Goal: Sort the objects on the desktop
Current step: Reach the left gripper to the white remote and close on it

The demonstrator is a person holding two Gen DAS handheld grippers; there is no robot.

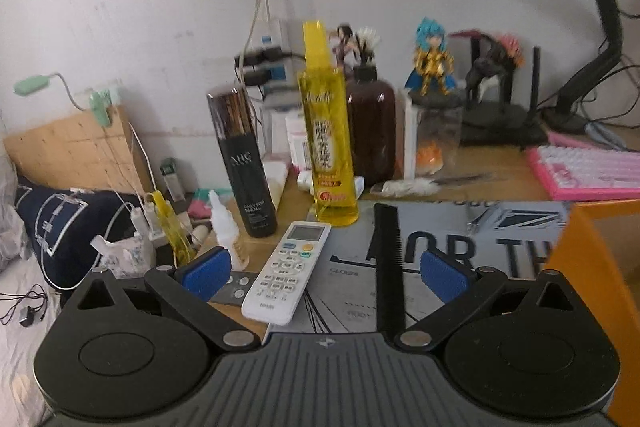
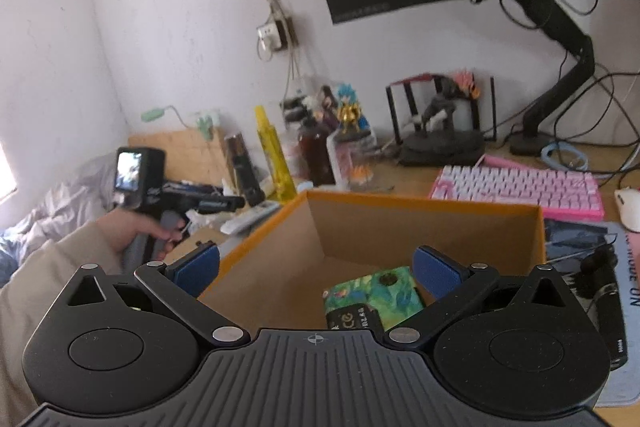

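Observation:
My left gripper point(image 1: 325, 269) is open and empty, low over the desk. A white remote control point(image 1: 287, 271) and a black comb point(image 1: 388, 267) lie between its fingers. A yellow spray bottle point(image 1: 326, 143) and a black AHC bottle point(image 1: 242, 163) stand just beyond. My right gripper point(image 2: 316, 269) is open and empty above the orange cardboard box point(image 2: 400, 211). A green patterned object point(image 2: 376, 297) lies on the box floor. The left gripper point(image 2: 216, 203) also shows in the right wrist view, over the remote point(image 2: 250, 217).
A pink keyboard point(image 2: 520, 187), a white mouse point(image 2: 630, 209), figurines point(image 1: 430, 61) and a brown bottle point(image 1: 370, 131) stand behind. A monitor arm point(image 2: 556, 99) rises at the right. A black cylindrical object point(image 2: 608, 307) lies on the grey mat right of the box. Bedding lies off the desk's left edge.

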